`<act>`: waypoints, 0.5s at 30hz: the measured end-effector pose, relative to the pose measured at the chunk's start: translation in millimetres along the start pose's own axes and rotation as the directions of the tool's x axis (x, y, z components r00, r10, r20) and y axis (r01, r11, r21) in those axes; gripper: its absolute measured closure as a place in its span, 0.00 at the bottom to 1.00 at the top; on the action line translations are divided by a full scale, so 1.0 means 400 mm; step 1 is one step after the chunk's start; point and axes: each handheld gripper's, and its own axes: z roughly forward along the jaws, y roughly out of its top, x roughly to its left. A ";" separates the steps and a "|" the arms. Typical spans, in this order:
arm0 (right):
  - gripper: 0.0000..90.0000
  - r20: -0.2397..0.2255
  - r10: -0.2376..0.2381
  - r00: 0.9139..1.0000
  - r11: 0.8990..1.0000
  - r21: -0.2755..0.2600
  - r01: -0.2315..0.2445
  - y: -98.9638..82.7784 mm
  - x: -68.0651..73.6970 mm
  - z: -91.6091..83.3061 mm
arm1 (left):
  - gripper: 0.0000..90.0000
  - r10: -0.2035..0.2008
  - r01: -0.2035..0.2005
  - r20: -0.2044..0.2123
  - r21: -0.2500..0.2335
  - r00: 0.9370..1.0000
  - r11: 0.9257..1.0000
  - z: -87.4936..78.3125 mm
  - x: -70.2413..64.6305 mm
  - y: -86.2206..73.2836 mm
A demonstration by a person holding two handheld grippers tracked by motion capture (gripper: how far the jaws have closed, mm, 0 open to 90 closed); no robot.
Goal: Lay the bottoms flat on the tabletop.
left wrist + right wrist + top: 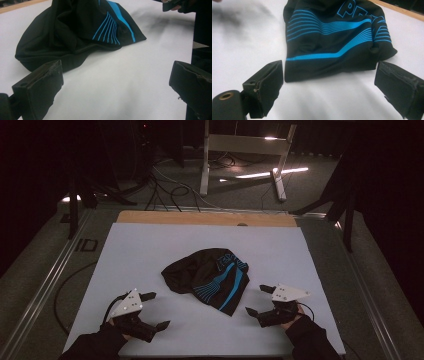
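A crumpled black garment [207, 277] with bright blue stripes and lettering lies in a heap near the middle of the white table sheet [150, 245]. My left gripper [155, 310] rests near the front left of the sheet, open, its jaws wide apart over bare sheet, the garment [75, 32] just beyond them. My right gripper [259, 300] sits at the front right, open too, pointing at the garment's striped hem [329, 60], which lies just past the jaw tips and apart from them. Nothing is between either pair of jaws.
The sheet covers a wooden tabletop [200, 217] whose far edge shows. Metal rails [45, 280] run along both sides. Beyond the table are cables [165, 187] on the floor and a white frame stand [245, 150]. The other gripper [175, 3] appears at the left gripper view's top right.
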 end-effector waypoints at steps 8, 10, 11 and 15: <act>0.10 -0.020 -0.021 1.000 0.999 0.025 0.021 0.001 0.010 -0.003 | 0.00 0.011 -0.011 0.023 0.007 1.000 1.000 0.007 -0.003 0.002; 0.10 -0.020 -0.025 0.999 0.999 0.029 0.026 0.000 0.014 -0.004 | 0.00 0.010 -0.010 0.030 0.006 1.000 1.000 0.009 -0.003 0.004; 0.10 -0.020 -0.024 1.000 0.999 0.032 0.025 0.000 0.014 -0.005 | 0.00 0.010 -0.010 0.032 0.006 0.999 1.000 0.008 -0.003 0.004; 0.10 -0.023 -0.017 1.000 0.999 0.029 0.018 0.008 0.017 -0.010 | 0.00 0.017 -0.017 0.040 -0.003 0.999 1.000 0.007 -0.008 0.010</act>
